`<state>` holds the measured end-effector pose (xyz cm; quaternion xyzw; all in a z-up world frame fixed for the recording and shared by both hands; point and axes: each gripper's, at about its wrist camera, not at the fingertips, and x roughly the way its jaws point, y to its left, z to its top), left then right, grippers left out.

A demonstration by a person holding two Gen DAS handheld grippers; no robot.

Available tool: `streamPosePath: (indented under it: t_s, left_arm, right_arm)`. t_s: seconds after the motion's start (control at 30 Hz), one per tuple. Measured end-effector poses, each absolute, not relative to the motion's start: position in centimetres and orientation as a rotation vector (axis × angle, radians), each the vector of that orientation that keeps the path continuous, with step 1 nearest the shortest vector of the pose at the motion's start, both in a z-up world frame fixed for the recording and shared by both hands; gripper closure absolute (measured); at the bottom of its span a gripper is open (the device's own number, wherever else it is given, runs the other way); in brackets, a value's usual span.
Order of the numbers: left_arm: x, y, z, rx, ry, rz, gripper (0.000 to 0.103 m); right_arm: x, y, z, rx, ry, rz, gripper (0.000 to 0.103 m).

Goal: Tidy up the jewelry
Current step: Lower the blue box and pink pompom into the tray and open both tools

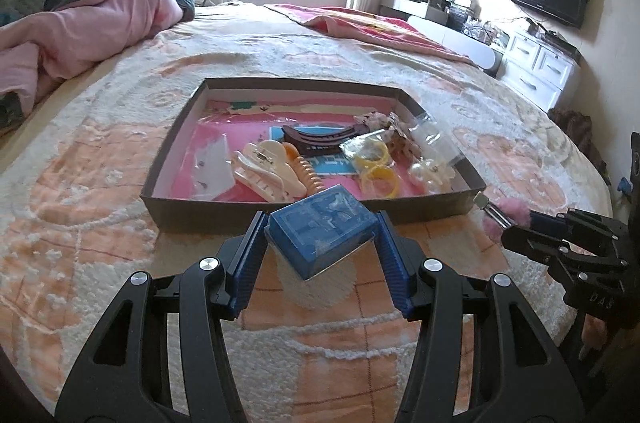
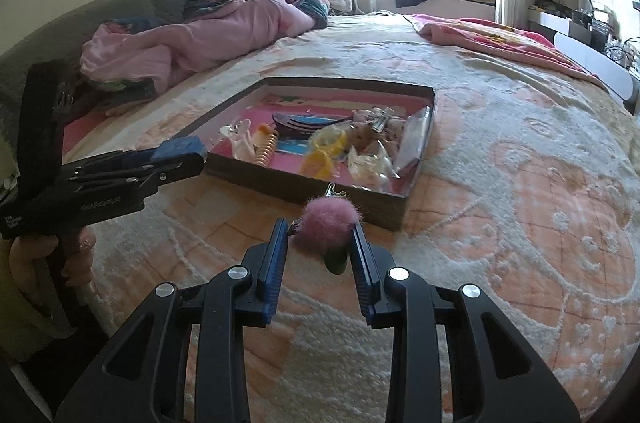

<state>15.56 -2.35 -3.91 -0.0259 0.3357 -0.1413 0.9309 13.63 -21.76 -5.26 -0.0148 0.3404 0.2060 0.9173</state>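
In the left wrist view, a blue box (image 1: 320, 231) is clamped between the pads of the left gripper (image 1: 322, 243), just above the near wall of a shallow tray (image 1: 280, 211) of hair clips on a bed (image 1: 100, 163). In the right wrist view, a pink pompom (image 2: 329, 221) is grasped by the right gripper (image 2: 320, 243), near the tray's (image 2: 360, 201) near right corner.

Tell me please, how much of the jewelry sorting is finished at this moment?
Mostly done, it seems. The box tray already holds the white claw clip, the yellow rings and other pieces. In hand: the left gripper grips a blue case, and the right gripper holds a pink pompom charm. Both are short of the tray's near wall. Left: putting these two inside.
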Motion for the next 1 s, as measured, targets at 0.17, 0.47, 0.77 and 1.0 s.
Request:
streamPosePath:
  t_s: [0.17,0.47,0.77,1.0]
  left_arm:
    - [16.1,-1.3,-3.6,-0.061,0.671,-0.259,0.058]
    - [17.5,0.8,-3.1,-0.092,0.655,-0.204,0.058]
    - [19.6,2.3,-2.8,-0.106,0.65,-0.163,0.058]
    - [21.6,2.3,-3.1,-0.091,0.652,-0.142,0.058]
  right_arm:
    - [14.5,-20.6,-5.0,-0.038,0.687,0.443,0.073]
    - [16.9,-19.9,-4.6,-0.04,0.657,0.44,0.073]
    - [19.1,-20.0,-4.5,-0.048,0.643,0.411,0.074]
    - [20.8,-20.2,-4.7,-0.06,0.638,0.385,0.073]
